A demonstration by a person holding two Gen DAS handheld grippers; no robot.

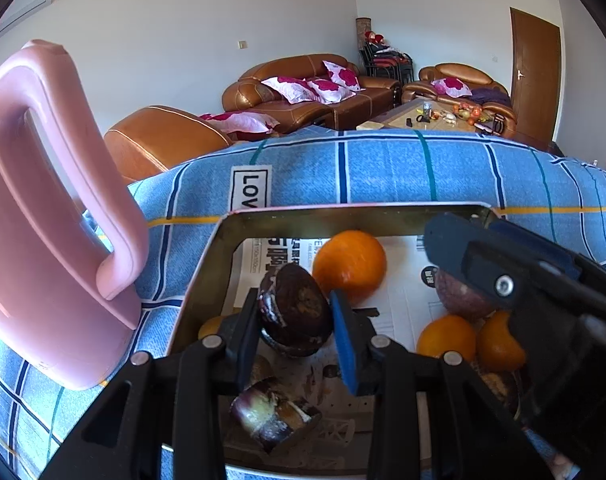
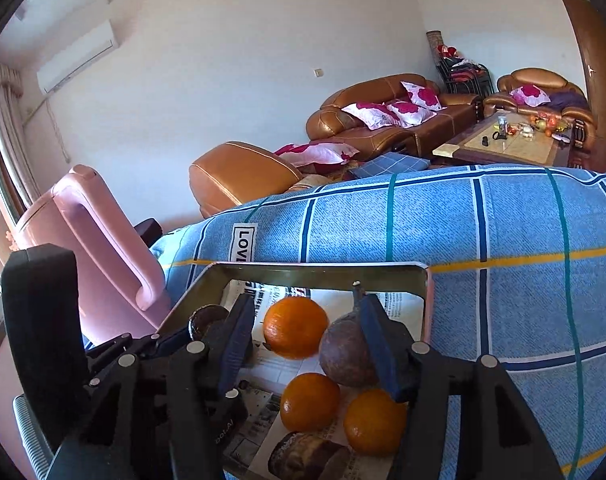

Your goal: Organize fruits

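The step in hand seemed to be sorting fruit inside the metal tray [image 1: 207, 264], which sat on a blue checked cloth [image 1: 383, 168] near its front edge, lined with newspaper, with a pink plastic container [image 1: 43, 208] just beside its left wall. The left gripper [image 1: 297, 316] was clamped on a dark, shrivelled fruit [image 1: 297, 312] held above the tray's left half; the next move, I judged, called for carrying it clear of the oranges and setting it with its own kind. The right gripper [image 2: 307, 348] stood with its jaws apart, and a dull purple-brown round fruit [image 2: 345, 354] lay against the right finger with no squeeze from the left one. One orange [image 2: 295, 326] lay toward the tray's far wall; two more [image 2: 309, 402] sat nearer, touching the purple fruit. The oranges looked firm and glossy, the dark fruit wrinkled and blotched.
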